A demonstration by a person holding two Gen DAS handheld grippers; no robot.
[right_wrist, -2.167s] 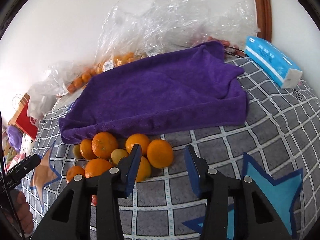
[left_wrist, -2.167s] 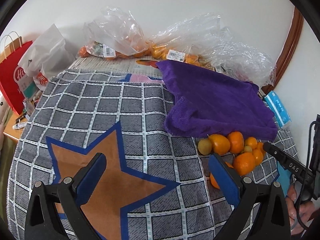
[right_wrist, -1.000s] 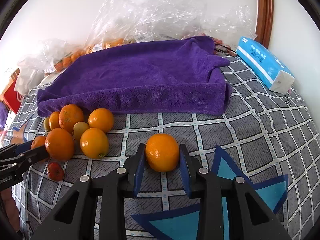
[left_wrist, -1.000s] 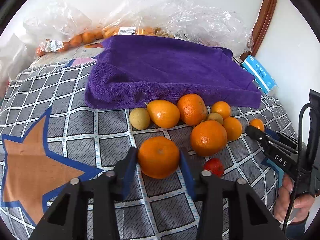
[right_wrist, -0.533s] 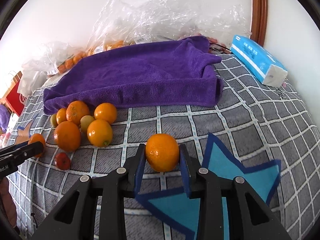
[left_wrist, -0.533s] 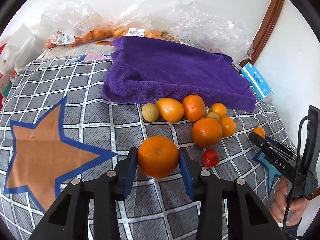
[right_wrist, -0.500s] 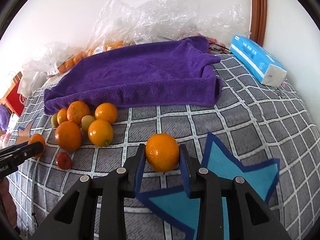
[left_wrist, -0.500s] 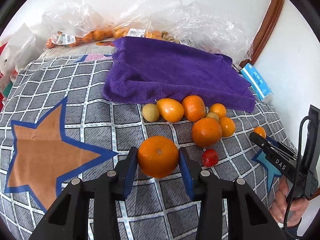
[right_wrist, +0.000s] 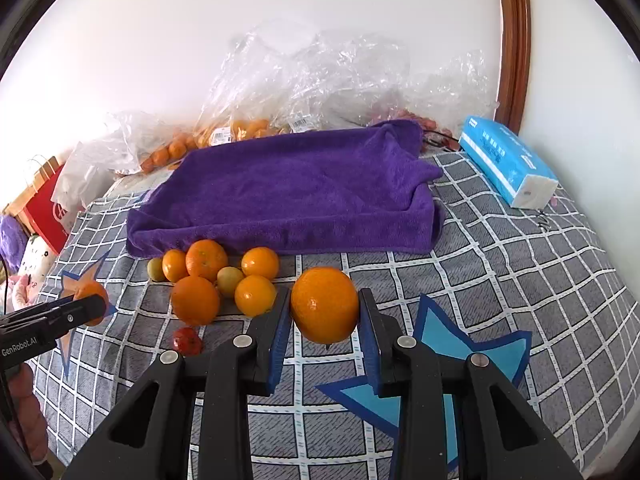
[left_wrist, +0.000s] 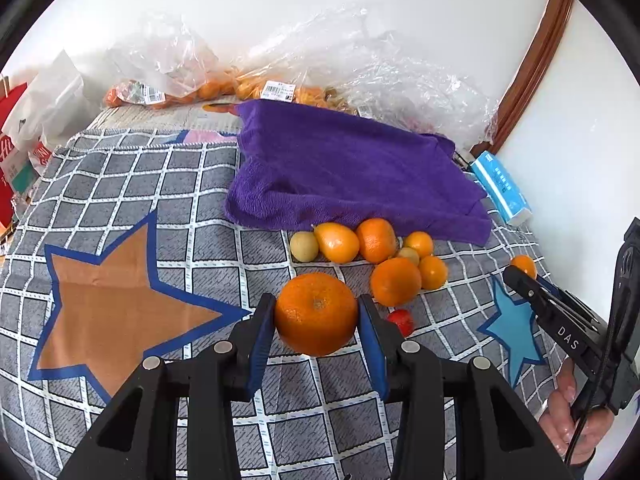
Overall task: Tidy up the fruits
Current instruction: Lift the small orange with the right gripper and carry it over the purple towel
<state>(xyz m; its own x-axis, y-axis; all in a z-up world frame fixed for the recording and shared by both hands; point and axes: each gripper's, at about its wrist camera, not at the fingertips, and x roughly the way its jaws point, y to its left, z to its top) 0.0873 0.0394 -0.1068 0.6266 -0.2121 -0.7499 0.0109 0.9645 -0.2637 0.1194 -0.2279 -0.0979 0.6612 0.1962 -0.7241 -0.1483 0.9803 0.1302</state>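
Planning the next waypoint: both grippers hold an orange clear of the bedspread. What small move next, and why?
Probably carry both forward over the purple towel. The left gripper and right gripper each have jaws shut on a round orange, and the towel lies bare just behind the loose fruit pile.

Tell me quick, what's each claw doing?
Left claw: closed on an orange.
Right claw: closed on another orange.
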